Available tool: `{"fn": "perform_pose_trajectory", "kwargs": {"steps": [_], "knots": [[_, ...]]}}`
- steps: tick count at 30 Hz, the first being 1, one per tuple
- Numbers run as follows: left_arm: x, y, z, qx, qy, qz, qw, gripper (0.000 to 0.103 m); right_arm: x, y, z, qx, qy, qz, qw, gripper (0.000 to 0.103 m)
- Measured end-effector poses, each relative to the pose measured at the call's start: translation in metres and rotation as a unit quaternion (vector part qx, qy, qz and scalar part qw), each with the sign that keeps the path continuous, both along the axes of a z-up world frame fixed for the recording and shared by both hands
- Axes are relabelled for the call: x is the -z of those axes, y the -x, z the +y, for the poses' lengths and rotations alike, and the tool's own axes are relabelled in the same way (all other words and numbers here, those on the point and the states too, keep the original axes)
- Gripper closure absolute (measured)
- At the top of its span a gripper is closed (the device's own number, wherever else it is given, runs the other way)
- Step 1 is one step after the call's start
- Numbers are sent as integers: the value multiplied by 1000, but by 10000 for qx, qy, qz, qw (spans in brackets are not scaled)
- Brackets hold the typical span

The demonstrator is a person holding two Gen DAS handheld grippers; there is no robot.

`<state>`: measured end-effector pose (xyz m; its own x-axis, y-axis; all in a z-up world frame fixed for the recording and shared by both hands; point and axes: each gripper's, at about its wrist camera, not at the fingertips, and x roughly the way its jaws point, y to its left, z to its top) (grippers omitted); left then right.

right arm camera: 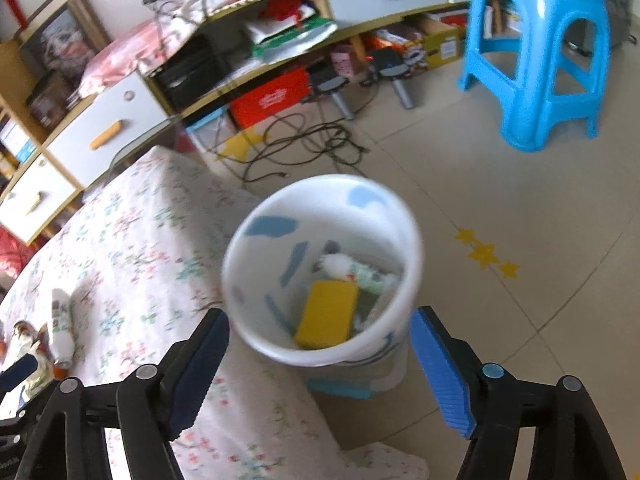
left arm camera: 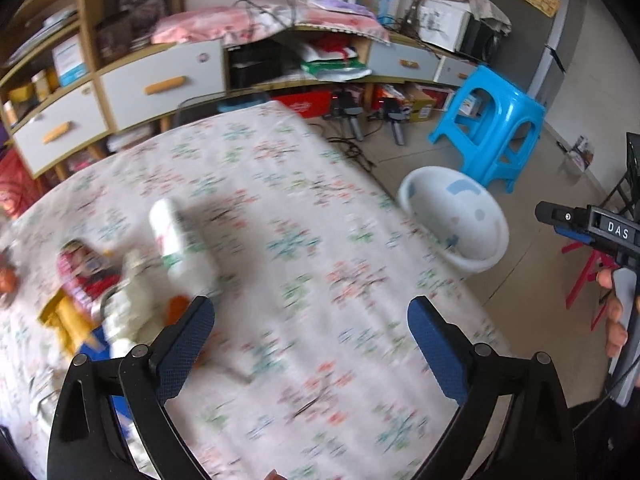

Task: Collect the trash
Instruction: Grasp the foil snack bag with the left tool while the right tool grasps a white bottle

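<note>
**Both claws released; a white bottle lies on the table and the bin stands beside it**

Left wrist view: the left gripper [left arm camera: 310, 320] is held above a table covered by a floral-patterned cloth [left arm camera: 320, 240], its blue-padded jaws spread wide with nothing between them. A white plastic bottle with a green and red label [left arm camera: 182, 246] is seen lying on its side on the cloth, ahead and to the left of the jaws. Just beside it a blurred cluster of crumpled white paper [left arm camera: 128, 304], a red patterned wrapper [left arm camera: 80, 276] and a yellow piece is seen; finer detail cannot be made out. A white plastic waste bin with blue markings [left arm camera: 460, 220] stands on the floor past the table's edge.

Right wrist view: the right gripper [right arm camera: 320, 364] is held over the same bin [right arm camera: 240, 280], jaws likewise spread and empty. Inside the bin a yellow box [right arm camera: 328, 316] and a white and green item are seen. The bottle [right arm camera: 60, 328] lies far to the left on the cloth.

The bottle is judged light, probably empty, smooth and prone to rolling, and its thin wall may dent. It is best taken across the middle of its body, jaws square to its long axis. The paper is judged soft and compressible.
</note>
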<state>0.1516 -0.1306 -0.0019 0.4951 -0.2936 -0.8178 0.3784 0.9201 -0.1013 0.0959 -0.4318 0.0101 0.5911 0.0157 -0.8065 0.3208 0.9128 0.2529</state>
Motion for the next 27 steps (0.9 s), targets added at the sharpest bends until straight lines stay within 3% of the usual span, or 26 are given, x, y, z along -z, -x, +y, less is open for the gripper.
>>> {"fn": "perform_pose_trajectory", "kwargs": {"steps": [7, 17, 27], "knots": [[-5, 9, 73, -513, -217, -77, 9984, 4, 3, -16, 55, -484, 99, 53, 9988, 20], [0, 8, 173, -1423, -27, 133, 9897, 4, 14, -42, 126, -1084, 241, 207, 9936, 20], [38, 7, 247, -2023, -302, 757, 9759, 4, 23, -68, 188, -1510, 198, 269, 9880, 19]]}}
